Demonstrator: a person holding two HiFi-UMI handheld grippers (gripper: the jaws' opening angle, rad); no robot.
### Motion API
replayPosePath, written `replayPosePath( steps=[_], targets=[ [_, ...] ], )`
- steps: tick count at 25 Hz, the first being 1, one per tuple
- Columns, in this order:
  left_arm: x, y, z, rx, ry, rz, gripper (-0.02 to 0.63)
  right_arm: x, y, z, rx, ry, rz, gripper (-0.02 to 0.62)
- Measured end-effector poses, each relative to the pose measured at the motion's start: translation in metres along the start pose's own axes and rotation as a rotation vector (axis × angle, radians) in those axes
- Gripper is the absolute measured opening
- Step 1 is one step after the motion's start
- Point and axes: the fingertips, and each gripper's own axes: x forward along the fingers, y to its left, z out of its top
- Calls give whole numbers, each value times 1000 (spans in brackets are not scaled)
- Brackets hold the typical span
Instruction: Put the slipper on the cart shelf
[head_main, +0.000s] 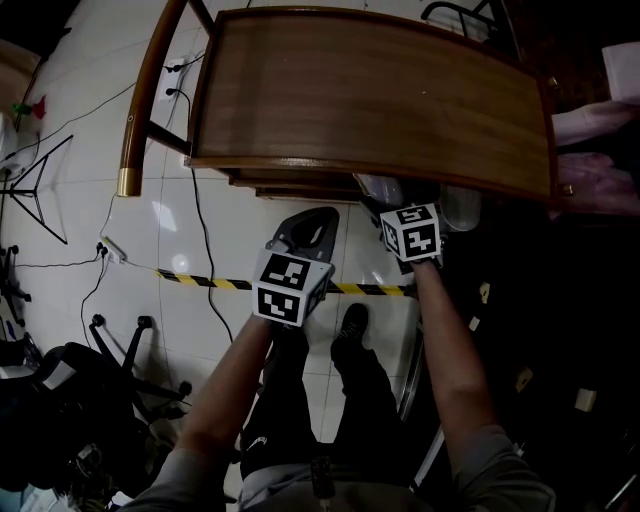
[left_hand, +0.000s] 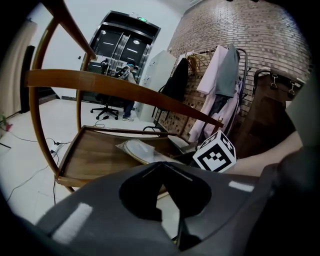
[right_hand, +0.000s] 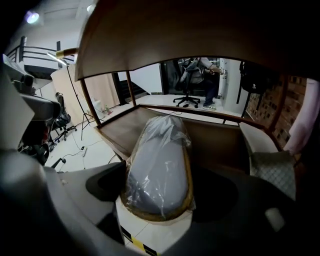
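While the slipper (right_hand: 157, 170) sits toe-first on the lower shelf (left_hand: 95, 155) of the wooden cart (head_main: 370, 90), its heel end seems to stick out past the shelf's near edge, over the white floor tile. It is wrapped in clear plastic.

Right gripper (right_hand: 162, 197): jaws spread, slipper's heel between them, pads apparently not pressing on it. Tucked under the cart's top.

Left gripper (left_hand: 161, 167): jaws pressed together, nothing in them. Held beside the right one, just in front of the cart, doing no work.

Step in hand, as I read it: the set-down and letting go. Slipper looks delivered but not seated deep.

Next move calls for: backing the right gripper straight out toward the person, jaws kept wide so they don't snag the plastic and drag the slipper off. A light push on the heel could seat it further in, if it overhangs as it seems.

Writing: none legible. Plastic wrap shows no print. Marker cubes carry black-and-white square patterns only. Green sign (left_hand: 142, 20) over the far doors is too small to read. Yellow-black tape (head_main: 200, 280) on the floor, no text.
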Motion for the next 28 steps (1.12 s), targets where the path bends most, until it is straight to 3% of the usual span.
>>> replayPosePath(
  steps=[17, 25, 28],
  targets=[
    [-101, -83, 45, 21, 51, -18, 8, -203, 77, -23, 74, 39, 25, 391],
    [-165, -135, 74, 40, 29, -20, 8, -312, 92, -4, 128, -77, 18, 391],
    [-180, -154, 91, 85, 8, -54, 8, -344, 96, 9, 131, -114, -15, 391]
  ],
)
